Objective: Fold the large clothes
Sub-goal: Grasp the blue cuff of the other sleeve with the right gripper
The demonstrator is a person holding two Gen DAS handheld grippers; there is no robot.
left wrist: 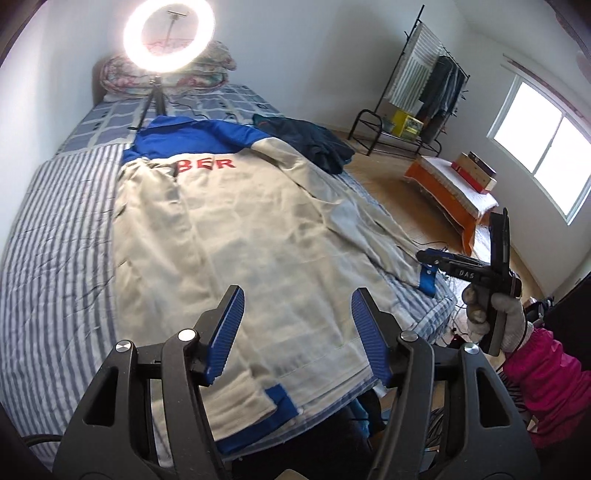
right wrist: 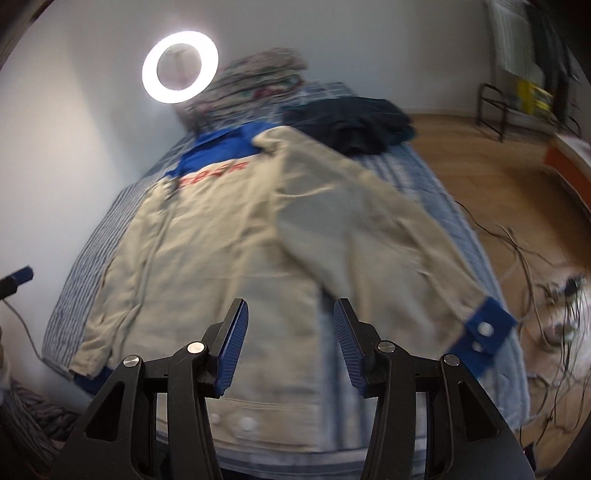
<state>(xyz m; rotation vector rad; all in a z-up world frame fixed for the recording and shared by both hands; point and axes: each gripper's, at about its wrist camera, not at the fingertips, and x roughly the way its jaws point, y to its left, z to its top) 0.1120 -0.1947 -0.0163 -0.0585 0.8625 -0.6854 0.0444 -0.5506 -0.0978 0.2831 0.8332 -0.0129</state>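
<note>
Your left gripper (left wrist: 297, 332) hangs with its jaws wide apart over the near hem of the jacket (left wrist: 236, 236) and holds nothing. Your right gripper (right wrist: 290, 345) is spread just as wide, empty, above the jacket's lower right side. The beige and blue jacket lies flat, back side up, on the striped bed (left wrist: 55, 229), with red letters across its upper back. Only the left view shows your gloved right hand (left wrist: 495, 314) with its tool beside the jacket's right cuff; whether it touches the cuff I cannot tell. Only the right view, somewhat blurred, shows the right sleeve (right wrist: 388, 236) whole, lying stretched out to the bed edge. Beyond the jacket lies a dark garment (left wrist: 314, 142), then the ring light (left wrist: 169, 35).
</note>
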